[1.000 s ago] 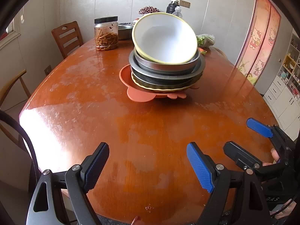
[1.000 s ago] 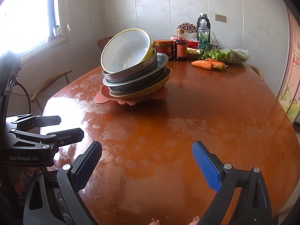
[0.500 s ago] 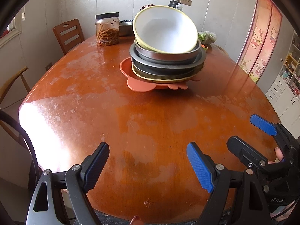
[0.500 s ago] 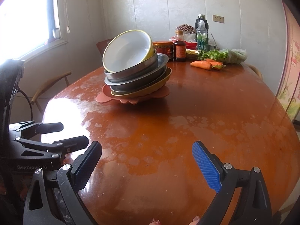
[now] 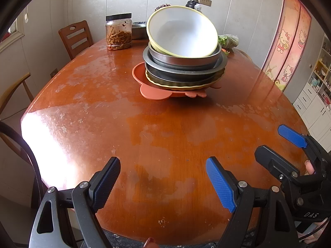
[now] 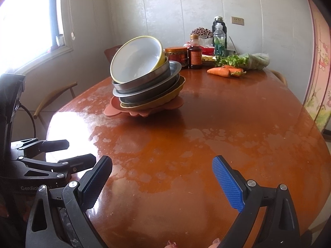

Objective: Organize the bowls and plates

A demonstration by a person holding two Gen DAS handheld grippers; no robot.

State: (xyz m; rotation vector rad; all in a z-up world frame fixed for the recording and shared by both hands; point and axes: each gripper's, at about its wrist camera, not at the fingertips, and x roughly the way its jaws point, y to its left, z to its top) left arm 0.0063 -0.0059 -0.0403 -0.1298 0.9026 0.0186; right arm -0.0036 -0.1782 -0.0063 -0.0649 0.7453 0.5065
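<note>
A stack of dishes stands at the middle of the round wooden table [image 5: 103, 107]. On top a yellow-rimmed white bowl [image 5: 182, 33] leans tilted in a steel bowl [image 5: 186, 61], over steel plates, a yellow scalloped plate [image 5: 186, 83] and an orange plate [image 5: 153, 92] at the bottom. The stack also shows in the right wrist view [image 6: 142, 78]. My left gripper [image 5: 163, 184] is open and empty above the near table edge. My right gripper [image 6: 162, 184] is open and empty, also near the front edge, and shows in the left wrist view [image 5: 277, 142].
A jar of pickles [image 5: 119, 32] and a wooden chair [image 5: 75, 38] are at the far left. Sauce bottles [image 6: 195, 51], a red-lidded jar [image 6: 175, 55], carrots [image 6: 225, 71] and greens [image 6: 246, 61] lie at the far right of the table.
Both grippers have moved forward a little toward the stack, which looks larger and nearer. Both stay open and empty.
</note>
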